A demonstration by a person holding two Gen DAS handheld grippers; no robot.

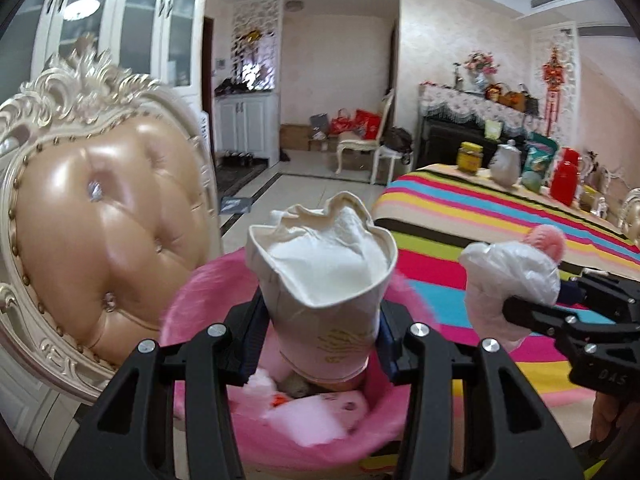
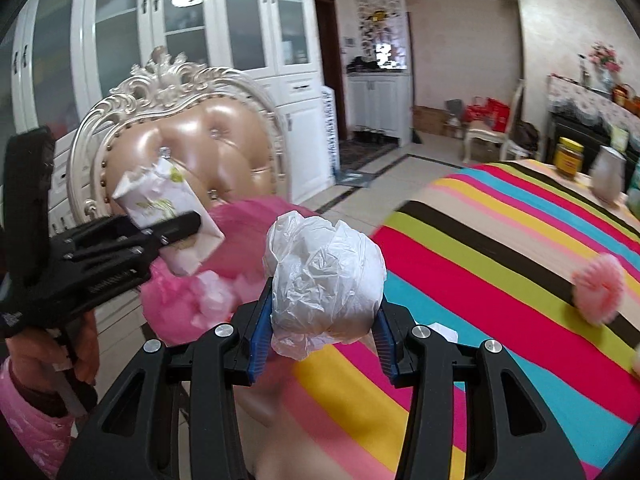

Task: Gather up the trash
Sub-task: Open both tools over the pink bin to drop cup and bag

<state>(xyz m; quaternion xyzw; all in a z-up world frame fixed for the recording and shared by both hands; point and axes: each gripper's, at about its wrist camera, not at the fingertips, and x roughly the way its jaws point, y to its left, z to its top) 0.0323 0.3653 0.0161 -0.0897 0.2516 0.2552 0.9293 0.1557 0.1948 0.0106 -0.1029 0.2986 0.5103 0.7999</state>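
While both tongs are held out over the edge of the striped table [image 2: 500, 248], we see each one clamped on a piece of rubbish. Our left gripper [image 1: 322, 336] has its jaws partly closed on a crushed paper cup [image 1: 324, 276], the blue pads pressing its lower sides and the torn, crumpled mouth standing up beyond the fingertips. Directly beneath and just ahead of these tongs lies a pink-lined bin [image 1: 200, 300], with scraps of white and pink waste showing inside it below the cup.

Our right gripper [image 2: 322, 328] is likewise partly closed, its blue pads squeezing a balled-up white plastic bag [image 2: 324, 276] that bulges out above the fingertips. In the right wrist view the left tongs reach in from the left with the cup tilted sideways, and the pink bin sits between the two grippers, slightly ahead. A hand [image 2: 86, 344] in a pink sleeve grips the left handle.

To the right of the right tongs, on the tablecloth, rests a pink fluffy ball [image 2: 598, 288]. Behind the bin stands an ornate padded chair [image 2: 188, 148]. Farther along the table, well away from both tongs, are a yellow jar [image 2: 568, 158] and a pale jug [image 2: 608, 178].
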